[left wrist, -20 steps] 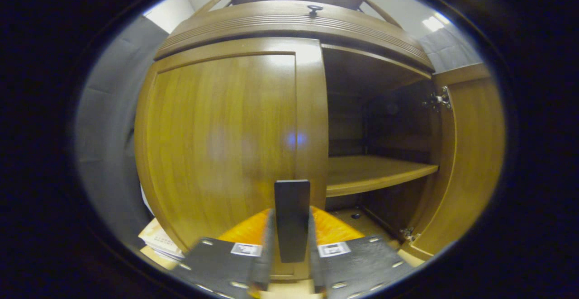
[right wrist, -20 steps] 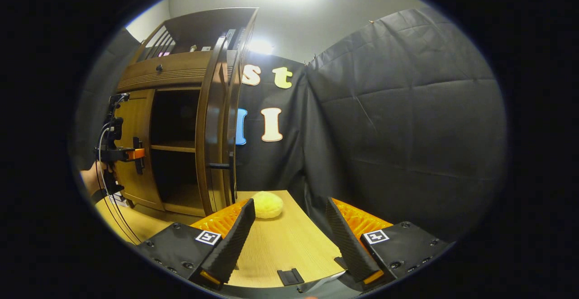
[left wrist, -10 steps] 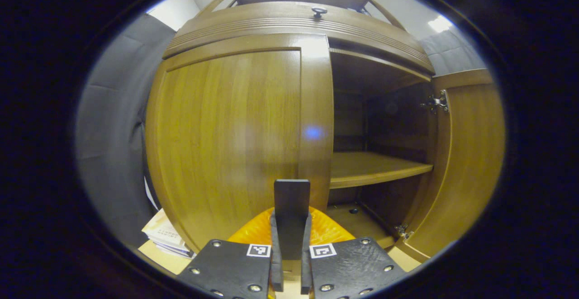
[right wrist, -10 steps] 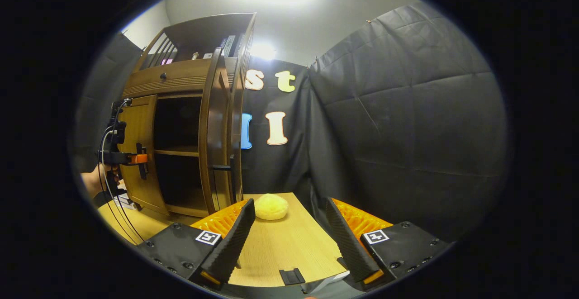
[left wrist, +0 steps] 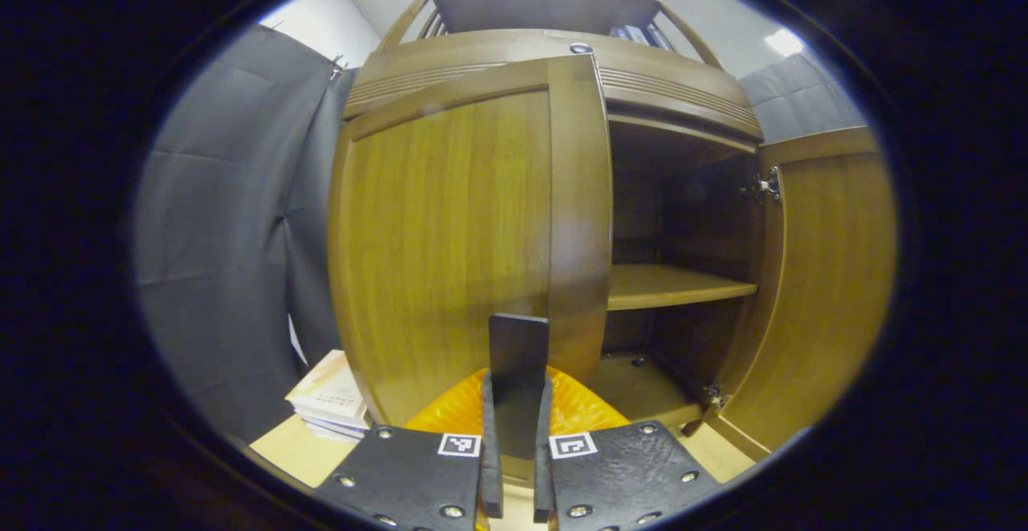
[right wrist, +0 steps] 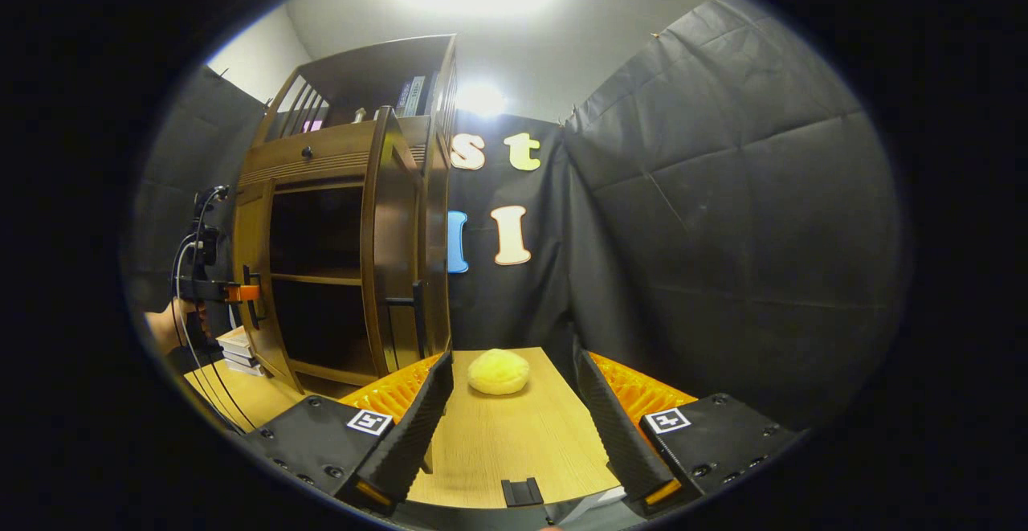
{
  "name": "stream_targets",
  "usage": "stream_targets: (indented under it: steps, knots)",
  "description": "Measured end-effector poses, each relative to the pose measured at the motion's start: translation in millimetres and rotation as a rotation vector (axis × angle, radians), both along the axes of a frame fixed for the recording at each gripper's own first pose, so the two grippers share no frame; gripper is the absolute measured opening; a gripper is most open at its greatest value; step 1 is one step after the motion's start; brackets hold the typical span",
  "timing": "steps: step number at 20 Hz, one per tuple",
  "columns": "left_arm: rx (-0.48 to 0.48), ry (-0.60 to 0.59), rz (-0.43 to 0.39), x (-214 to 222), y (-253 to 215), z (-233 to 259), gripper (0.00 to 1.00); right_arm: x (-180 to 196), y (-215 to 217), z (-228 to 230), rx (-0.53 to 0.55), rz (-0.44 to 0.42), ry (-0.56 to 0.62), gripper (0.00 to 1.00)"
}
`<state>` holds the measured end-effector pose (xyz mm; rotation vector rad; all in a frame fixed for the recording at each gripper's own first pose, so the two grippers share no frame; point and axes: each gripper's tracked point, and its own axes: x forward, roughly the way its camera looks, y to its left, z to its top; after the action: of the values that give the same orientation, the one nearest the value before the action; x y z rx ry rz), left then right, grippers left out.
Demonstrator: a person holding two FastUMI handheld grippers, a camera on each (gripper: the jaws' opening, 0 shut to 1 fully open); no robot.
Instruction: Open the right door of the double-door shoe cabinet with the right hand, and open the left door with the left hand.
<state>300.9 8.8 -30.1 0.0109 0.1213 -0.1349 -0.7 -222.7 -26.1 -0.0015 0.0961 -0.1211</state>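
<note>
Gripping the flat dark upright door handle [left wrist: 518, 370] at the bottom centre of the left gripper view, my left gripper [left wrist: 514, 507] has both fingers pressed against its two sides. That handle belongs to the left door [left wrist: 450, 242] of the glossy brown wooden double-door shoe cabinet [left wrist: 666, 85], a panel with vertical grain that fills the middle of the frame and stands swung partly out from the cabinet front. To its right the inside lies exposed, with a single wooden shelf [left wrist: 675, 286] crossing the dark interior, and at the far right of the frame the right door [left wrist: 827, 274] stands wide open on its metal hinges. A small stack of books [left wrist: 329, 398] sits at lower left on the light wooden tabletop [left wrist: 293, 455], beside the cabinet's base. In the right gripper view my right gripper [right wrist: 514, 426] hangs at the bottom with its fingers well apart and holding nothing, over the tabletop. A round pale yellow sponge-like lump [right wrist: 498, 371] lies on the wood just beyond and between the fingers. The cabinet stands at the left of that frame, its right door edge-on, and my left gripper shows at the far left edge on the left door's handle.
</note>
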Motion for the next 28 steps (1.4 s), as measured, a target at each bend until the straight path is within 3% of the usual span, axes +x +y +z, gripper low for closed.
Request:
stream_targets:
  steps: [11,13,14,23,28]
  knots:
    - [-0.018,0.009,0.122,-54,50,2,0.15,-17,2,-7,0.044,0.074,-0.003,0.97]
    - [-0.034,0.009,0.117,-62,64,1,0.16,-16,15,-2,0.042,0.082,-0.011,0.92]
    - [-0.038,0.008,0.112,-65,70,0,0.17,-16,21,0,0.039,0.081,-0.014,0.97]
    - [-0.060,0.007,0.081,-90,123,-4,0.15,-18,98,8,0.010,0.137,-0.017,0.97]
    - [-0.078,0.039,0.112,-94,172,-15,0.15,-21,135,10,0.000,0.165,-0.016,0.97]
